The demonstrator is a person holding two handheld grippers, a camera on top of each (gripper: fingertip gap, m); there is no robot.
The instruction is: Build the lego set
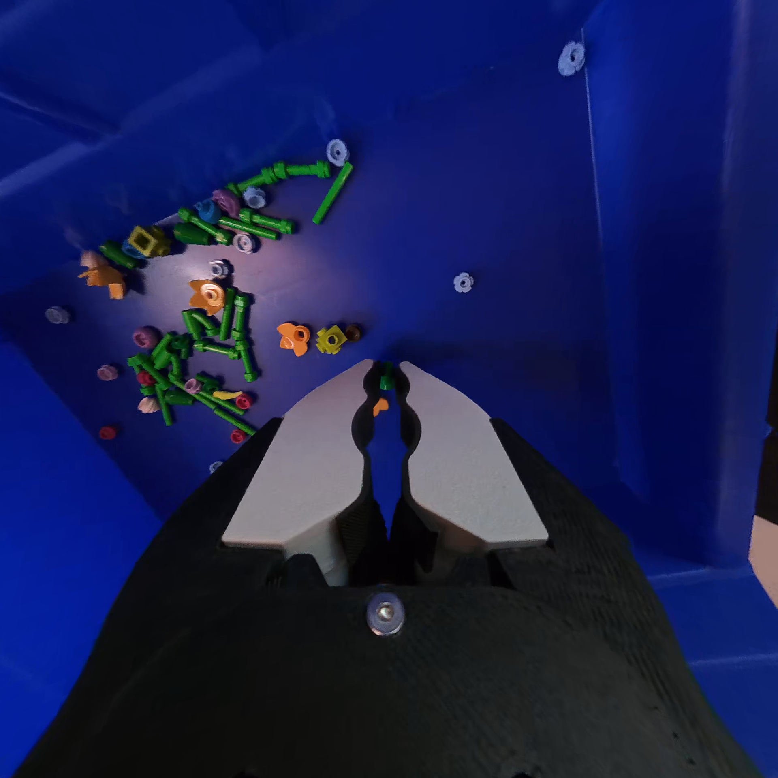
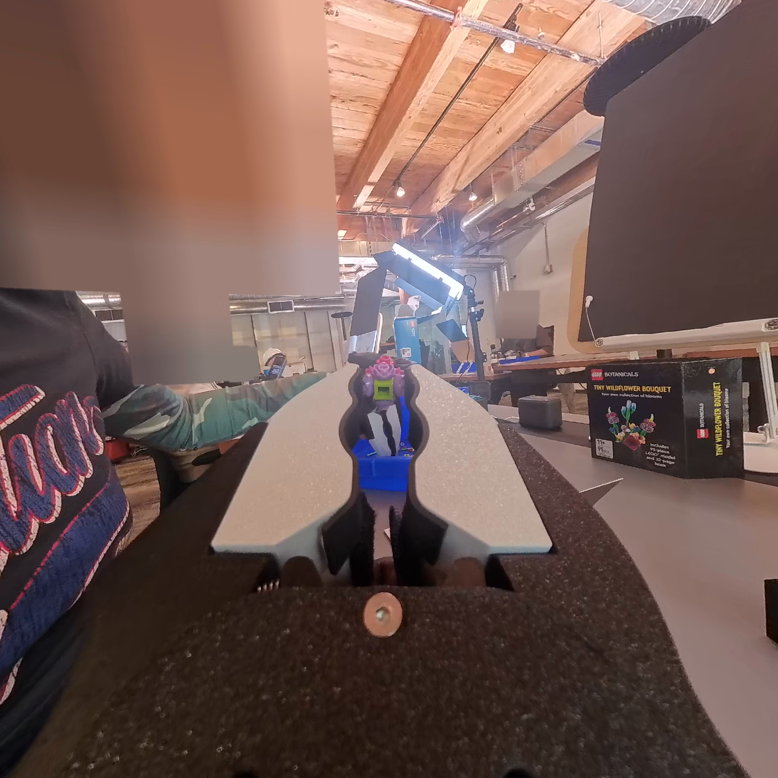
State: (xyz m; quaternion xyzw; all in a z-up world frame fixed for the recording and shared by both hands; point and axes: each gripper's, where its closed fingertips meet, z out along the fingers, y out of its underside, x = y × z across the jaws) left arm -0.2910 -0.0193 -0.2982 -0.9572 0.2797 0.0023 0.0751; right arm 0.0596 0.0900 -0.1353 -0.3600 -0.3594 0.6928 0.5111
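Your left gripper (image 1: 386, 367) is nearly closed, pinching a small green stem piece (image 1: 386, 377) at its tips, long axis pointing away along the fingers, low centre of frame inside the glossy blue bin (image 1: 656, 252). Two orange petal pieces (image 1: 293, 337) lie left of it. Your right gripper (image 2: 382, 370) clamps a purple flower assembly (image 2: 382, 385) upright, lime square block facing you, mid-frame. A black cardboard box (image 2: 661, 416) stands on the grey worktop (image 2: 656, 547), right.
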